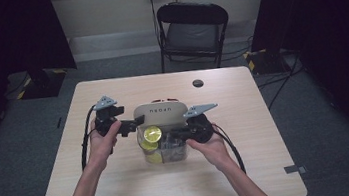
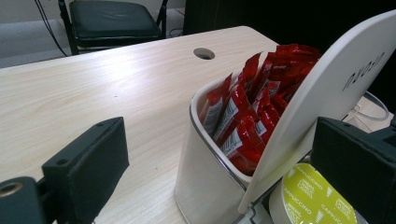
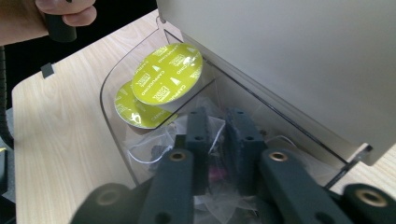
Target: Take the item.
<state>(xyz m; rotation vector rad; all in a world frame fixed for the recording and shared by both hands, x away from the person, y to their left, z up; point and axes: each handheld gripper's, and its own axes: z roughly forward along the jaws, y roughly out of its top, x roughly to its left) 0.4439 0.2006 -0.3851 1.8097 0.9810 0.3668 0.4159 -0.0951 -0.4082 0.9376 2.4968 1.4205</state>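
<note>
The right gripper [image 3: 217, 140] has its jaws nearly together, pinched on a clear plastic bag [image 3: 205, 135] inside the clear front bin [image 3: 109, 88] of a white organiser. Something dark sits inside the bag, too crumpled to tell what it is. The bag lies low in the bin, so I judge it is either about to be lifted out or has just been set in; the pictures do not settle which.

Just beyond the jaws, two yellow-green capsules [image 3: 168, 79] lean against the bin's far-left corner, one overlapping the other, both marked cappuccino. They are untouched.

The left gripper [image 2: 224, 177] stands wide open, one jaw on the bare table [image 2: 93, 84] side, the other by the organiser's tilted white lid [image 2: 327, 93]. It holds nothing; it seems to steady or prop the lid, though contact is not clear. In the high view it sits at the organiser's left edge [image 1: 125, 126], with the right gripper [image 1: 187, 134] over the bin.

Behind the lid, the white rear compartment [image 2: 196, 154] is packed with upright red sachets [image 2: 247, 107]. Farther off stands a black chair [image 1: 193, 32].

As a judgement, the work is at an early or middle stage: one item gripped, everything else still in place.
</note>
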